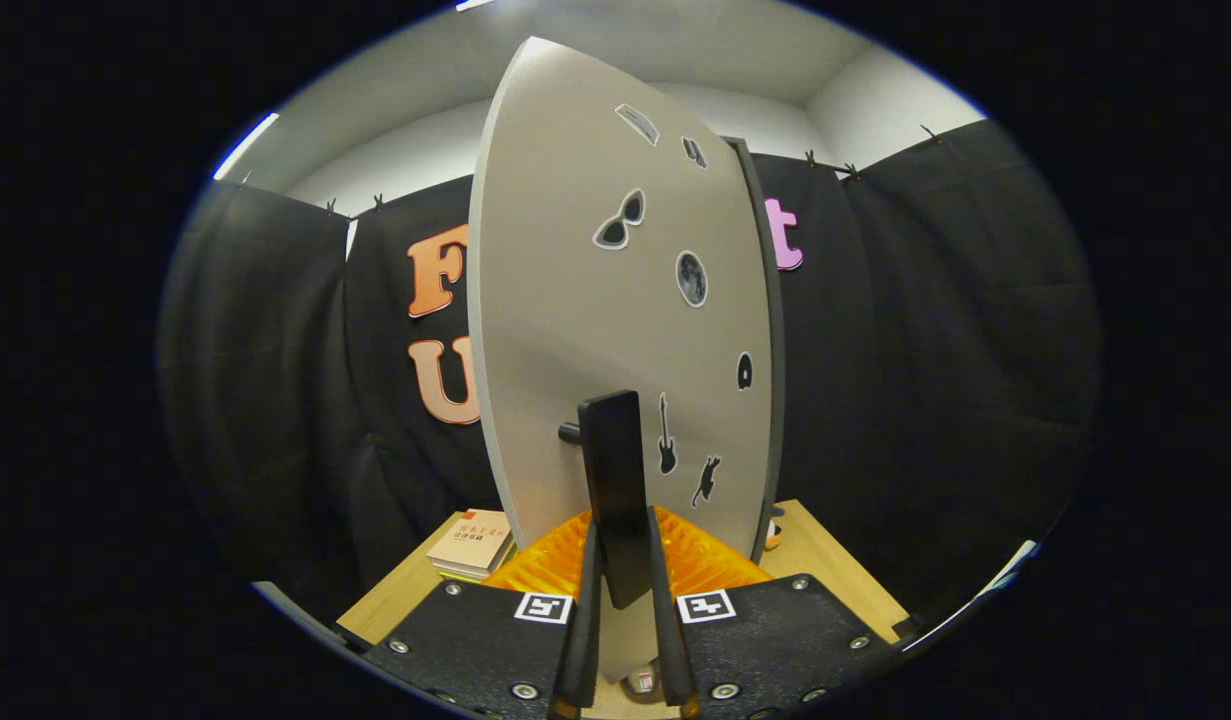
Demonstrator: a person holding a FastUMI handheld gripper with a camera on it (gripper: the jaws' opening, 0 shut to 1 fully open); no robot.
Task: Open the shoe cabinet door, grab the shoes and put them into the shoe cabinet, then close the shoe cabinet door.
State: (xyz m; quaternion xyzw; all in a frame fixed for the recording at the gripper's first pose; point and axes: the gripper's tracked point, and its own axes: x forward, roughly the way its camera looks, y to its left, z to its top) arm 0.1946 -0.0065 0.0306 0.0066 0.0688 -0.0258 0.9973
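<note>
Gripper close up against the shoe cabinet door; fingers drawn nearly together, both pressing the sides of the door's dark bar handle, which stands upright between them; handle set off the door face on a short dark peg at its left side.

Door is a pale grey panel, swung out edge-on toward the camera, its left edge curving up tall and its right edge meeting a darker grey strip of the cabinet frame; door face carries several small black stickers: a pair of sunglasses, a round moon-like disc, a guitar, a leaping cat, a small oval one near the right edge, two more near the top too small to make out.

Cabinet stands on a light wooden table; a small stack of books lies on the table just left of the door's foot; black cloth wall behind on both sides, white ceiling above.

A small bit of something orange and white shows at the door's lower right corner; cannot tell what it is; cabinet interior hidden behind the door.
</note>
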